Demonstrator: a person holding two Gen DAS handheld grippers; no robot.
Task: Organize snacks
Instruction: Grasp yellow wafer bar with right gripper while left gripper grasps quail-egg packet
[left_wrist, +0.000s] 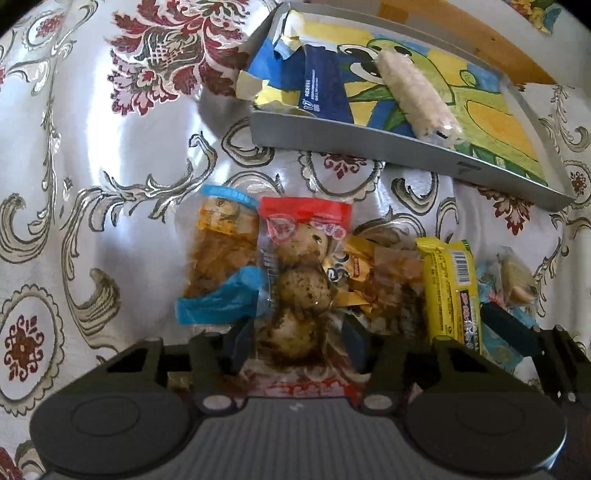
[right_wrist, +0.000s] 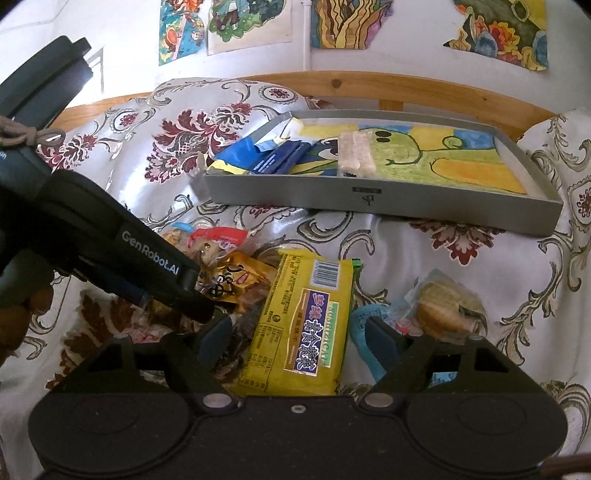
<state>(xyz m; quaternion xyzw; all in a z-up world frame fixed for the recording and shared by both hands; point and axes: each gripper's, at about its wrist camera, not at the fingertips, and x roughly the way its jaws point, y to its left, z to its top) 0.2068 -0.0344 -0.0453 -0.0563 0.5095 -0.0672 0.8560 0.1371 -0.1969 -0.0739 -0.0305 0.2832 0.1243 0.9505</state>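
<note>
While open, both tools (left_wrist: 295, 339) (right_wrist: 301, 332) straddle snack packets (right_wrist: 299, 325).

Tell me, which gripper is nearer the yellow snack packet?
Right. The right gripper straddles the yellow snack packet with open fingers; the left gripper sits beside it, around the red-topped packet of brown balls.

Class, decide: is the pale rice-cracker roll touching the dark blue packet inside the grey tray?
Apart. The right wrist view shows the rice-cracker roll and the dark blue packet with a strip of the grey tray's drawing between them.
</note>
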